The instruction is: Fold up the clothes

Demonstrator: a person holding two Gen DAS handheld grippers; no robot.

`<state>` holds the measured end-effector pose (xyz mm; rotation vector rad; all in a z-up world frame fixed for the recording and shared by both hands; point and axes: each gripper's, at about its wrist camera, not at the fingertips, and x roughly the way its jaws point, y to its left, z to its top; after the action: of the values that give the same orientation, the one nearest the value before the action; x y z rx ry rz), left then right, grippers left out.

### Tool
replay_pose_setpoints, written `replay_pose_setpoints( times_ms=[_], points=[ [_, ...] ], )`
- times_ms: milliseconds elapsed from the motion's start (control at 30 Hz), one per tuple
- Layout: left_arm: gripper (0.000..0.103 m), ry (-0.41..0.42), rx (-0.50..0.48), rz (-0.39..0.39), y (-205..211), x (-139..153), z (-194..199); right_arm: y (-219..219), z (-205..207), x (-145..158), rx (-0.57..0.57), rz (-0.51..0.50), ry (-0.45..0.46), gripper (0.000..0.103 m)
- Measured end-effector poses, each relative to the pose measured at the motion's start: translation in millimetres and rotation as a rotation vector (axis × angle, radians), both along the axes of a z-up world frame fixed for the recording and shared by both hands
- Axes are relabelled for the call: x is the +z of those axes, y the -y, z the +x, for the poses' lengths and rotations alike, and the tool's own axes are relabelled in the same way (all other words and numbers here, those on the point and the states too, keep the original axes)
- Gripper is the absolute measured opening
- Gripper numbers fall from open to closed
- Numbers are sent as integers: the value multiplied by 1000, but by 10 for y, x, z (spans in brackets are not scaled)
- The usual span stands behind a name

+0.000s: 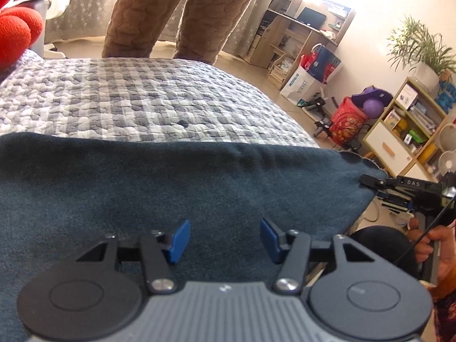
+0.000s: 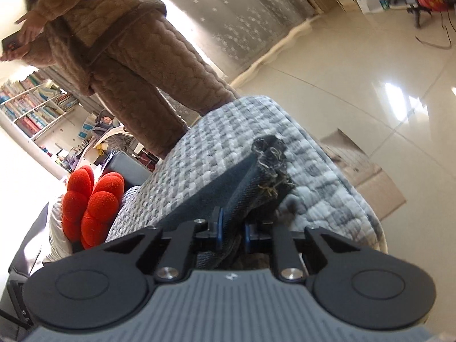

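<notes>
A dark blue garment point(image 1: 176, 182) lies spread across the near part of a bed covered with a grey-and-white checked quilt point(image 1: 136, 97). Its far edge runs straight across the quilt, and its right end reaches the bed's right side.

The left gripper point(image 1: 225, 239) hangs over the near part of the garment, tilted downward. Its jaws stand partly open, the blue pads point(image 1: 179, 240) apart with only the flat cloth below them, so nothing is pinched.

The right gripper point(image 2: 232, 229) is closed on the garment's frayed hem end point(image 2: 270, 168): a bunched fold of the denim-like cloth passes between its blue pads, which press on it from both sides, and the ragged edge with loose threads sticks out beyond the jaws. In the left wrist view this gripper shows at the garment's right corner, with the hand point(image 1: 427, 245) holding it below.

At the far side of the bed stands a person in a brown quilted fleece suit point(image 2: 136, 65). A red plush cushion point(image 2: 94, 199) lies at the left end of the bed. Wooden shelves point(image 1: 410, 125) with a potted plant point(image 1: 421, 57) stand on the right, on a glossy tiled floor point(image 2: 356, 71).
</notes>
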<state>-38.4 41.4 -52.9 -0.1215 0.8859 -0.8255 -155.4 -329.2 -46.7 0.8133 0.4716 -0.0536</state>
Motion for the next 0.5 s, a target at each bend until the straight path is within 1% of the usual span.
replay_pose_setpoints(
  times_ms=[67,100,167,267,367,467,500],
  points=[
    [44,-38,-20,-64,14,-2,35,-78,22,124,11,-45,24,18],
    [40,-43,-32,-80,48,-1,36,-112,36,179,18,-63,39,18],
    [37,-48,-72,-88,168,-13,12,-169,57,280,33,-88,67,17],
    [34,-71,-153,-19,394,-127,-59,-248,88,410,65,-116,109,17],
    [33,-13,-201,46,526,-175,-164,-347,143,547,112,-150,150,17],
    [34,-37,-190,47,484,-113,-135,-493,222,677,163,-189,184,17],
    [37,-44,-181,42,452,-91,-119,-549,249,723,182,-204,197,17]
  ],
)
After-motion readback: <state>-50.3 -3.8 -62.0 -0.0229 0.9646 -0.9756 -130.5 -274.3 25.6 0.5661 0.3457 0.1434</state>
